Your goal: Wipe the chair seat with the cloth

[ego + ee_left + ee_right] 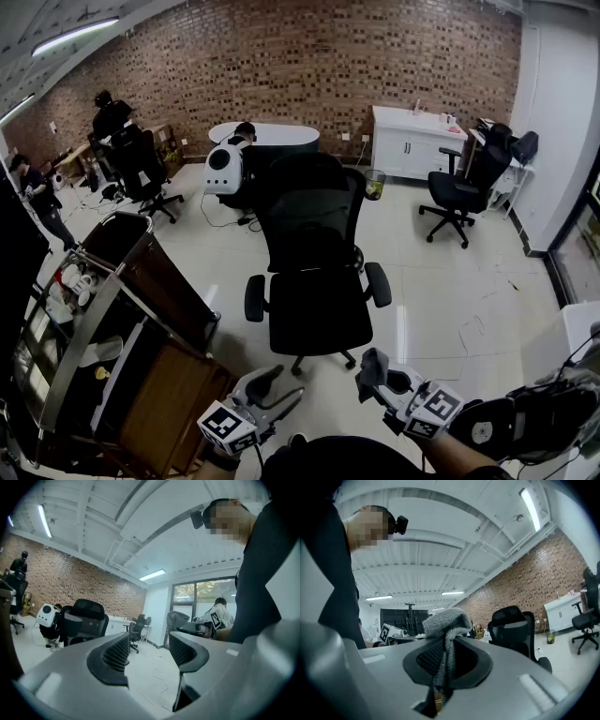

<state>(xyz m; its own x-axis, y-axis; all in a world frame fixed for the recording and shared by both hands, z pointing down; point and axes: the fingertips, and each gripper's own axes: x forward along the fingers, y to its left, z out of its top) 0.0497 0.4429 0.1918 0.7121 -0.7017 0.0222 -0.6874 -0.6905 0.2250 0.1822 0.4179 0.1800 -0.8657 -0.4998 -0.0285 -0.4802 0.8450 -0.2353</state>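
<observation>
Chair (317,234): black office chair, upright; its seat (319,314) is bare.
Cloth (446,620): grey, in front of the chair, clear of the seat.
Right gripper (446,656): jaws clamped on the cloth (a tuft bulges above them).
Left gripper (147,651): front-left of the chair, jaws apart, nothing between.
Marker cube (433,410): black-and-white square code.

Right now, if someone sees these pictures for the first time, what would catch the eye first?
The black office chair stands mid-floor, straight ahead, its seat bare. Nearer, the right gripper is shut on a grey cloth, while the left gripper hangs open and empty. A red brick wall fills the background.
</observation>
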